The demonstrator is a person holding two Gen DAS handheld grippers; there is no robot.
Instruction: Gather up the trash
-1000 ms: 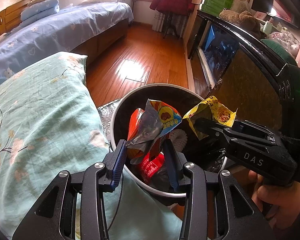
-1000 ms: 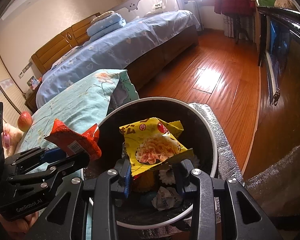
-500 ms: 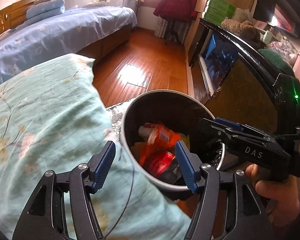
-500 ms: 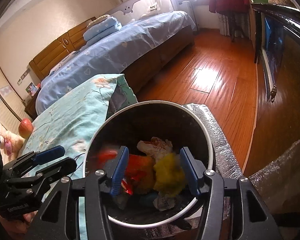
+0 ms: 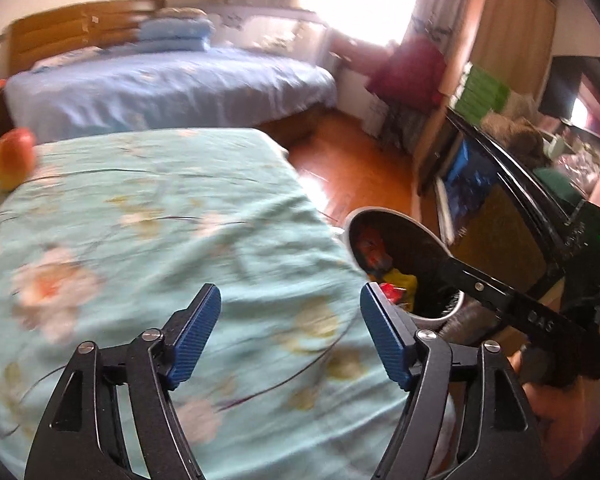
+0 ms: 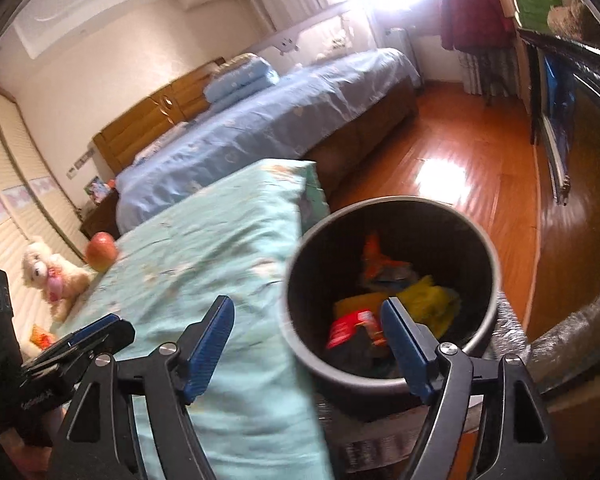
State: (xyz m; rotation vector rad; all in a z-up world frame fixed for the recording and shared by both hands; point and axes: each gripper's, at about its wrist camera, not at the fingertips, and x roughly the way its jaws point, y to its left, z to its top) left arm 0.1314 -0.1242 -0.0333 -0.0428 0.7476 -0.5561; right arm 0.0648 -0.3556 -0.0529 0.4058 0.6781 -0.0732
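Bedding first: teal floral quilt (image 5: 148, 240) spread below and ahead of left gripper (image 5: 290, 330), blue-covered bed (image 6: 268, 128) well beyond. Round bin (image 6: 392, 288) with pale rim just ahead and right of right gripper (image 6: 306, 338), hard against quilt edge. Inside bin: orange, yellow and red snack wrappers (image 6: 396, 292), blurred, lying loose near bottom. Apple (image 6: 100, 256) far ahead-left on quilt, soft toy dog (image 6: 48, 276) beside it. Small orange packet (image 6: 40, 334) near toy, possibly further trash; too small to confirm.

Both grippers: jaws just been opening, now standing wide apart, nothing between blue pads (image 5: 198, 332).

Step judged: drop complete, retreat from bin and search for next item. Advisable to keep jaws wide, clear bin rim before swinging, avoid snagging quilt, confirm orange packet before committing.

Markings: "DAS" partly legible on right gripper's body in left wrist view; lettering on left gripper's body in right wrist view unreadable. Wrapper print illegible.
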